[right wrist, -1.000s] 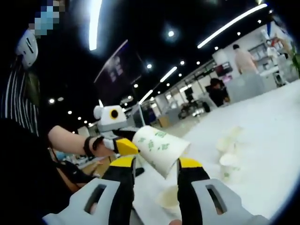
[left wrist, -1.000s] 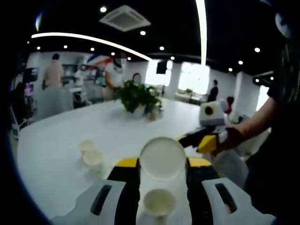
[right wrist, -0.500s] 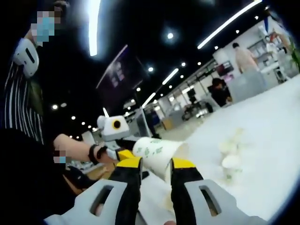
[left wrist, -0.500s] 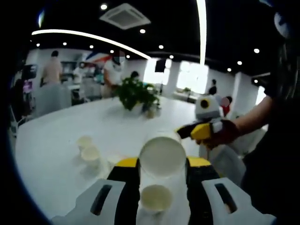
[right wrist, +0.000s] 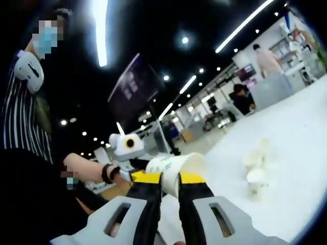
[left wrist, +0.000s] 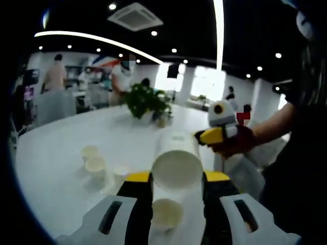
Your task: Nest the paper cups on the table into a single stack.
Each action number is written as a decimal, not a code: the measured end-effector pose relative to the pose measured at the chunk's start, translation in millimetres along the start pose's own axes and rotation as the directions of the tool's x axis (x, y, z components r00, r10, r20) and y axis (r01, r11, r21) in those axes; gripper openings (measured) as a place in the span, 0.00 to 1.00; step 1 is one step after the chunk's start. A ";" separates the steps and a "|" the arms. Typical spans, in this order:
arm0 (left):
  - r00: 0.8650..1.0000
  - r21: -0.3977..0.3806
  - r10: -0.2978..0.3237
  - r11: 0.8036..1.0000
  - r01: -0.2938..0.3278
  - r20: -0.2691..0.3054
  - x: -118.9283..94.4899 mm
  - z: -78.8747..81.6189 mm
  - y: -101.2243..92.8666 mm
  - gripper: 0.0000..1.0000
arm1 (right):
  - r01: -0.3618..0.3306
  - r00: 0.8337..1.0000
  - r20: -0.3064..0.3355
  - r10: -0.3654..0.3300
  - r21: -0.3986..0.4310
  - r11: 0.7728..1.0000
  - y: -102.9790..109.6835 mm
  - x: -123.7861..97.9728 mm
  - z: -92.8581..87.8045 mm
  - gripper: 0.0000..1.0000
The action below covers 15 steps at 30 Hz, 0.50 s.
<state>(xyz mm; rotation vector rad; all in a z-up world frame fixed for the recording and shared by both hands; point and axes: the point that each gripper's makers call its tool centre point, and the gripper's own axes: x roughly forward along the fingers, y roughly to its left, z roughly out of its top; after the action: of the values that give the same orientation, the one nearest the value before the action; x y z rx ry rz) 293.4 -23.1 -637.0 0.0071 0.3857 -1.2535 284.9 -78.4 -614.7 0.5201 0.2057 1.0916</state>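
A white paper cup (left wrist: 177, 171) lies sideways between the jaws of my left gripper (left wrist: 177, 177), base toward the camera, and the jaws are shut on it. My right gripper (left wrist: 212, 136) reaches in from the right to the cup's far end. In the right gripper view the same green-patterned cup (right wrist: 171, 164) sits at my right gripper (right wrist: 170, 178), whose jaws are nearly together, pinching its rim wall. The left gripper (right wrist: 135, 174) holds the cup's other end. Three loose cups (left wrist: 95, 165) stand on the white table (left wrist: 51, 173), and another cup (left wrist: 166, 214) stands below my left jaws.
A potted plant (left wrist: 148, 104) stands mid-table beyond the cups. The loose cups (right wrist: 256, 176) sit together on the table (right wrist: 301, 148) right of the held cup. People stand in the far room. The person's sleeve (left wrist: 286, 168) is on the right.
My right jaws have narrowed from wide apart to pinching the cup's rim. In the left gripper view the right gripper has come in closer to the cup's far end.
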 end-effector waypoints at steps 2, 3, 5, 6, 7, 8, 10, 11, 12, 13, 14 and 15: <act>1.000 0.002 -0.001 1.000 0.001 -0.003 0.4 -1.4 -0.7 0.35 | -0.006 1.000 0.000 0.006 0.006 1.000 1.1 0.3 0.5 0.06; 1.000 0.003 -0.001 1.000 0.001 -0.005 0.4 -2.1 -0.9 0.35 | -0.009 1.000 0.001 0.009 0.010 1.000 1.4 0.5 0.8 0.06; 1.000 0.003 -0.003 1.000 0.003 -0.007 0.4 -2.7 -2.8 0.35 | -0.015 1.000 0.002 0.015 0.014 1.000 2.7 0.5 1.5 0.05; 1.000 0.003 -0.003 1.000 0.003 -0.007 0.7 -3.9 -2.5 0.35 | -0.018 1.000 0.000 0.018 0.017 1.000 3.2 0.7 1.5 0.04; 1.000 0.001 -0.003 1.000 0.003 -0.007 0.9 -5.3 -2.8 0.35 | -0.020 1.000 -0.002 0.020 0.018 1.000 3.6 0.9 1.4 0.04; 1.000 -0.001 -0.004 1.000 0.003 -0.007 1.0 -6.5 -3.5 0.35 | -0.022 1.000 -0.003 0.022 0.018 1.000 4.1 0.9 1.4 0.03; 1.000 -0.002 -0.004 1.000 0.004 -0.012 1.7 -10.8 -4.3 0.35 | -0.030 1.000 -0.006 0.030 0.017 0.999 5.9 0.9 1.1 0.01; 1.000 -0.001 -0.004 1.000 0.004 -0.015 1.9 -12.6 -5.0 0.35 | -0.034 0.999 -0.008 0.034 0.015 0.999 7.0 1.0 0.9 0.01; 1.000 0.000 -0.004 1.000 0.004 -0.016 1.9 -13.4 -5.1 0.35 | -0.035 0.999 -0.010 0.036 0.018 0.999 7.5 1.1 0.5 0.01; 1.000 0.007 -0.002 1.000 0.002 -0.021 1.8 -14.4 -5.3 0.35 | -0.041 0.999 -0.013 0.041 0.021 0.999 8.2 1.3 -0.1 0.01; 1.000 0.010 0.000 1.000 0.000 -0.020 1.6 -14.2 -5.4 0.35 | -0.043 0.999 -0.013 0.043 0.021 0.999 8.6 1.4 -0.3 0.01; 1.000 0.009 0.001 1.000 -0.001 -0.019 1.4 -14.0 -5.2 0.35 | -0.045 0.999 -0.013 0.045 0.025 0.999 9.0 1.5 -0.6 0.01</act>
<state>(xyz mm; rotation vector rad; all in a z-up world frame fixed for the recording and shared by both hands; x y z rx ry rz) 285.0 -23.0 -649.4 0.0263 0.3966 -1.2550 278.2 -73.7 -610.6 0.5417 0.2206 1.1379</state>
